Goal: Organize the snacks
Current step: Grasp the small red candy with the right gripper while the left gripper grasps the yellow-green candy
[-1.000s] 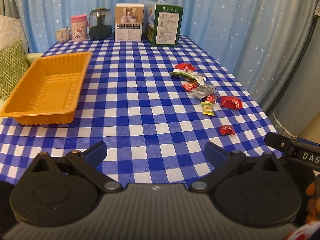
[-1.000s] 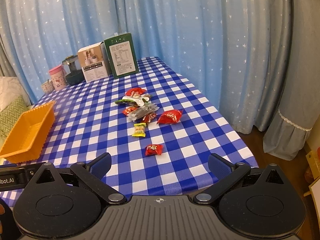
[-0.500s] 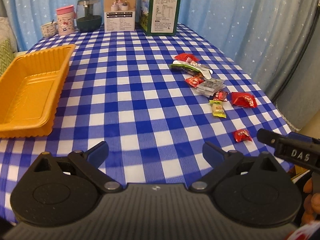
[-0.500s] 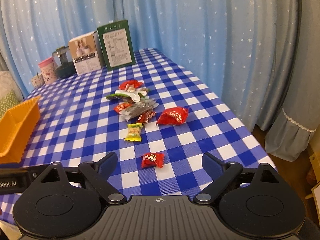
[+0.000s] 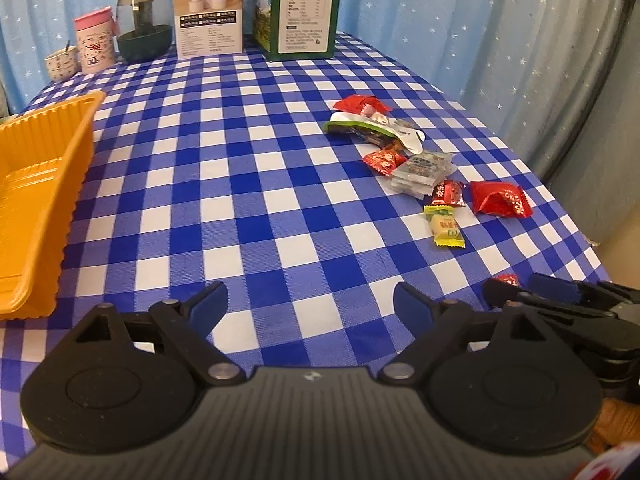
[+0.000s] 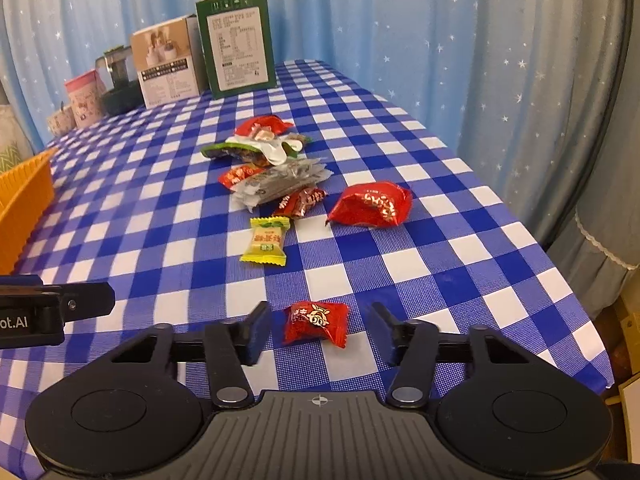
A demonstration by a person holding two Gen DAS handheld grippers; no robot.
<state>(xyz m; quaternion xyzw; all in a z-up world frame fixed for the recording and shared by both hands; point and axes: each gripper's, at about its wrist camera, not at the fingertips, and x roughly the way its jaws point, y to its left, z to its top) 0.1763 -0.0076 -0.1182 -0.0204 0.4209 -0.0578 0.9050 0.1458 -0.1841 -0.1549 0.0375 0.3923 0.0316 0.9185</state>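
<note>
A small red candy lies on the checked cloth between the fingers of my right gripper. Its jaws are closing, and a gap shows on each side of the wrapper. Beyond it lie a yellow-green candy, a red packet and a heap of mixed snack wrappers. My left gripper hovers over bare cloth, its jaws closing slightly with nothing between them. The orange tray stands empty at the left of the left wrist view. There the right gripper shows at the right edge, mostly hiding the small red candy.
At the table's far end stand a green box, a white box, a dark glass jar, a pink cup and a small mug. Blue starred curtains hang behind and to the right. The table edge runs close on the right.
Both grippers have moved forward and down toward the table. The right jaws have narrowed a lot around the small red candy. The left jaws have narrowed a little.
</note>
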